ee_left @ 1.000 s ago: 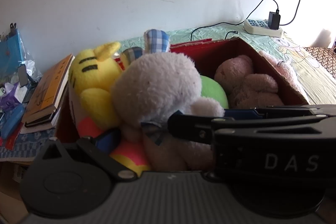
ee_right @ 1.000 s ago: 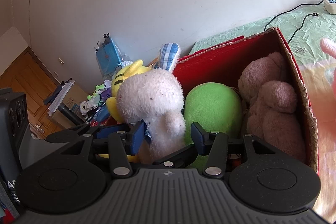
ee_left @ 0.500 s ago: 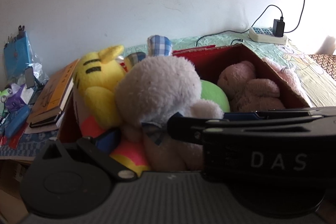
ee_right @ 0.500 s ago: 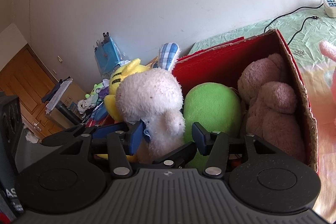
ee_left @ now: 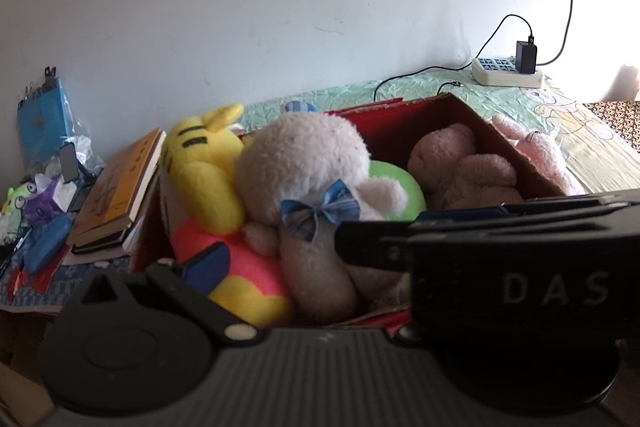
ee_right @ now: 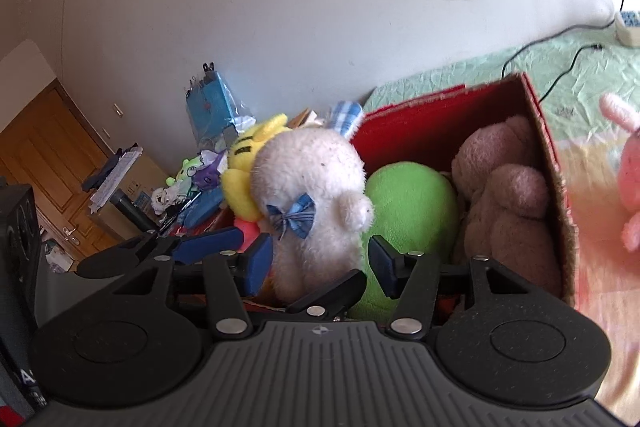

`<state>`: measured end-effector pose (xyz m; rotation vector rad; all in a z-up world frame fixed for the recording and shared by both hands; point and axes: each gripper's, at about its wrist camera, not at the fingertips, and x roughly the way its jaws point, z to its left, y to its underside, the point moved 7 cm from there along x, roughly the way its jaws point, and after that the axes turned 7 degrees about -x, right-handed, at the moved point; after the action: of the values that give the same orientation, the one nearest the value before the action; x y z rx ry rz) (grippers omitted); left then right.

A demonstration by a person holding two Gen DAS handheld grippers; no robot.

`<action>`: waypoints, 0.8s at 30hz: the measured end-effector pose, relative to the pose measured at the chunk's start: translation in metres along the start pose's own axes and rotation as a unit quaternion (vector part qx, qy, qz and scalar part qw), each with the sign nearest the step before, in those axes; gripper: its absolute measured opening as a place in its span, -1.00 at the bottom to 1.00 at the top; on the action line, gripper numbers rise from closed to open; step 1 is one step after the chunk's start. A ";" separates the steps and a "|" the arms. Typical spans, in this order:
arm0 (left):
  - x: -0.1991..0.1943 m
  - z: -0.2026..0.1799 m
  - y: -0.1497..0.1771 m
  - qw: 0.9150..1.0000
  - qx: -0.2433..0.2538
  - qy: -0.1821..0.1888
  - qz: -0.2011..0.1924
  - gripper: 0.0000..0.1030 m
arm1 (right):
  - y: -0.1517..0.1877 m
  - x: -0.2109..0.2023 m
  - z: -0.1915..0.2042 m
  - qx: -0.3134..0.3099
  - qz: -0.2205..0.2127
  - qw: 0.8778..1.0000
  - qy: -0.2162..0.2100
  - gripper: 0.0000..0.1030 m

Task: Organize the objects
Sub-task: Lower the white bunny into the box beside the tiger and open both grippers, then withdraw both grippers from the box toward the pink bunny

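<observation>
In the red cardboard box (ee_right: 440,115), the white plush (ee_right: 308,167) with a blue bow sits upright at the near side. It is wedged between the yellow plush (ee_left: 200,163), at the box's left end, and the green plush (ee_right: 408,199) at the middle. A brownish-pink bear (ee_right: 508,203) fills the box's right end, against the right wall. A pink plush (ee_right: 632,167) lies outside the box, just past that right wall, on the sheet.

The right gripper (ee_right: 320,261) is at the box's near edge and its jaws are opening. The white plush's lower body is between the fingers. The right-side pad is clear of it; the left-side pad is close against the fur, and contact cannot be told. Nothing is gripped.

The left gripper (ee_left: 320,259) is also at the box's near edge, toward the left end. Only its left finger (ee_left: 208,263) shows, spread far out to the side and lying on the yellow plush's pink-and-yellow bottom. The other finger is hidden behind the right gripper's black body, which crosses the left wrist view. It reads as released, not clamped on anything.

A stack of books (ee_left: 120,187) leans just outside the box's left end. A power strip (ee_left: 506,77) with a plugged-in charger is well behind the box, by the wall.
</observation>
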<state>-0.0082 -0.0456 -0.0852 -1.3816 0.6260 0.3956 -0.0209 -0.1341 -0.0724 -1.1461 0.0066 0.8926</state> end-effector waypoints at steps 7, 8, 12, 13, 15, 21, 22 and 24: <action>-0.023 -0.007 0.005 1.000 -0.010 0.011 0.005 0.99 | 0.004 -0.030 0.006 0.002 -0.024 1.000 -0.010 0.11; -0.026 -0.010 0.006 1.000 -0.010 0.016 0.009 0.99 | 0.005 -0.033 0.006 0.003 -0.025 1.000 -0.011 0.11; -0.039 -0.030 0.011 1.000 0.001 0.030 0.008 0.99 | 0.013 -0.050 0.003 0.008 -0.031 0.999 -0.010 0.11; -0.042 -0.036 0.012 0.999 0.007 0.034 0.007 0.99 | 0.014 -0.055 0.001 0.011 -0.033 0.999 -0.009 0.11; -0.047 -0.048 0.013 0.999 0.017 0.041 0.009 0.99 | 0.016 -0.065 -0.004 0.021 -0.039 0.999 -0.011 0.11; -0.057 -0.089 0.022 0.997 0.024 0.061 0.030 0.99 | 0.026 -0.095 -0.026 0.050 -0.040 0.998 -0.009 0.11; -0.058 -0.096 0.024 0.997 0.025 0.064 0.035 0.99 | 0.028 -0.100 -0.031 0.055 -0.040 0.998 -0.009 0.11; -0.060 -0.111 0.028 0.996 0.027 0.071 0.044 0.99 | 0.031 -0.109 -0.039 0.061 -0.035 0.998 -0.007 0.11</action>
<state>-0.0912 -0.1439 -0.0773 -1.3417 0.8096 0.3501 -0.0961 -0.2272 -0.0670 -1.0209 0.0090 0.8282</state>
